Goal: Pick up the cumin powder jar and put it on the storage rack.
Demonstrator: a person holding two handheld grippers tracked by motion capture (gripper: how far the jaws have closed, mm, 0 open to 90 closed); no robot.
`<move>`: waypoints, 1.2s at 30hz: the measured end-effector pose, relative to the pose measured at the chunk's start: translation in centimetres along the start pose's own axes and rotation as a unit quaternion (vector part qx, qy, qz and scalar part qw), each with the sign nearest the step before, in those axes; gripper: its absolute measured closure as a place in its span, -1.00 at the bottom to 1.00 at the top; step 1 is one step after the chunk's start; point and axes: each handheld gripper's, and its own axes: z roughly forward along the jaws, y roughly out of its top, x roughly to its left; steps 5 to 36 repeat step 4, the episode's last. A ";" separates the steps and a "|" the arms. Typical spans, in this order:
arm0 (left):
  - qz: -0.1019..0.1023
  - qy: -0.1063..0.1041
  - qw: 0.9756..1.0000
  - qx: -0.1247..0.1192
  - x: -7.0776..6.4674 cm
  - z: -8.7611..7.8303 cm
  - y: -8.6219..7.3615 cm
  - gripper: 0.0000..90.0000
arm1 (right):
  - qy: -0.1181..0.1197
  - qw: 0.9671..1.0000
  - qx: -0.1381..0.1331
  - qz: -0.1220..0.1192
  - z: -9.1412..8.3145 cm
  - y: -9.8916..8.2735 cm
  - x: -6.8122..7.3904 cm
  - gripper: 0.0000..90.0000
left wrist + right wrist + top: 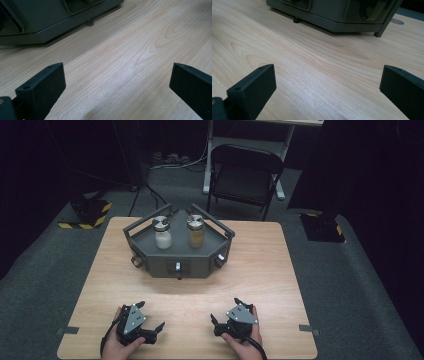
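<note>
Grippers, left (151, 316) and right (225, 310), both wide open, holding nothing, resting near bench (260, 270) front edge, rack (178, 251) with two jars toward back edge.

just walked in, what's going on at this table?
A person holds a two-jaw gripper in each hand at the near edge of the wooden table. The left gripper and the right gripper both rest low with jaws wide open and hold nothing. Farther back stands a dark grey angular rack carrying two metal-capped jars: a white-filled jar on the left and a brown-filled jar on the right. Neither jar is touched; the grippers sit well short of the rack.
</note>
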 end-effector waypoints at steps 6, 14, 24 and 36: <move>-0.001 -0.002 1.000 0.000 0.1 0.0 0.0 -0.98 | 0.001 1.000 0.001 0.004 0.0 0.0 -0.1 -0.99; -0.001 -0.002 1.000 0.000 0.1 0.0 0.0 -0.98 | 0.001 1.000 0.001 0.004 0.0 0.0 -0.1 -0.99; -0.001 -0.002 1.000 0.000 0.1 0.0 0.0 -0.98 | 0.001 1.000 0.001 0.004 0.0 0.0 -0.1 -0.99; -0.001 -0.002 1.000 0.000 0.1 0.0 0.0 -0.98 | 0.001 1.000 0.001 0.004 0.0 0.0 -0.1 -0.99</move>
